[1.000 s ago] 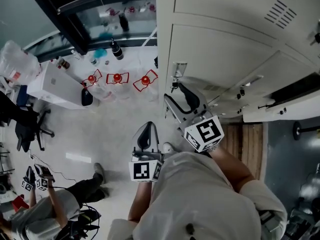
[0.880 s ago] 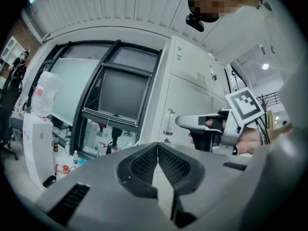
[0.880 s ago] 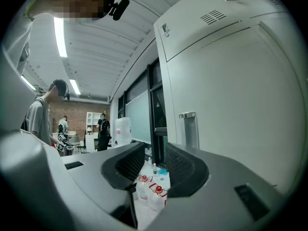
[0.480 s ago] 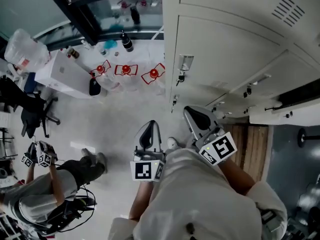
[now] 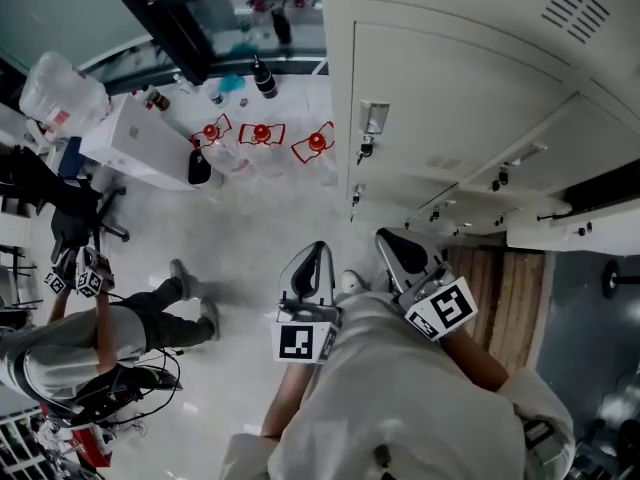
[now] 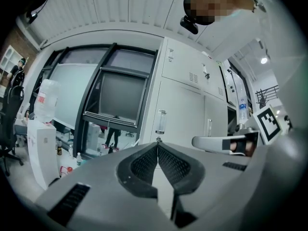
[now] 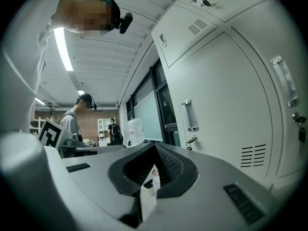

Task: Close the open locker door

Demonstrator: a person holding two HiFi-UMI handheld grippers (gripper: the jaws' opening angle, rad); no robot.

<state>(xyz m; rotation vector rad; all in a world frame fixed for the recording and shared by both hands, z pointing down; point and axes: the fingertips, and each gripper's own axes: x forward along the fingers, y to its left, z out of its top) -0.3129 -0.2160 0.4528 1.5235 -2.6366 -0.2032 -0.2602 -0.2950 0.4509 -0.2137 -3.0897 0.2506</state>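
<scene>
The left gripper (image 5: 316, 250) was held over the floor (image 5: 240, 228), near the lockers, with its jaws pressed fully together and nothing between them. The right gripper (image 5: 388, 238) was held close to the foot of the locker bank (image 5: 480, 28) but apart from it, and its jaws were likewise drawn tight together on nothing. No door or handle was touched by either tool.

The tall door (image 5: 450, 108) straight ahead, marked by its clear handle (image 5: 374, 118), was seen lying flush with its neighbours. The same was shown in the right gripper view, where no gap could be made out round that door. As far as that door went, the closing was judged to be done.

Farther to the person's right, a pale panel (image 5: 570, 230) was seen standing out from the row, with a dark gap (image 5: 605, 190) behind it. It was taken, though not with certainty, for a locker door left ajar. If that reading held, it lay well apart from both grippers, and the task was judged unfinished there: the panel would have to be reached and pushed home until it sat level with the rest
</scene>
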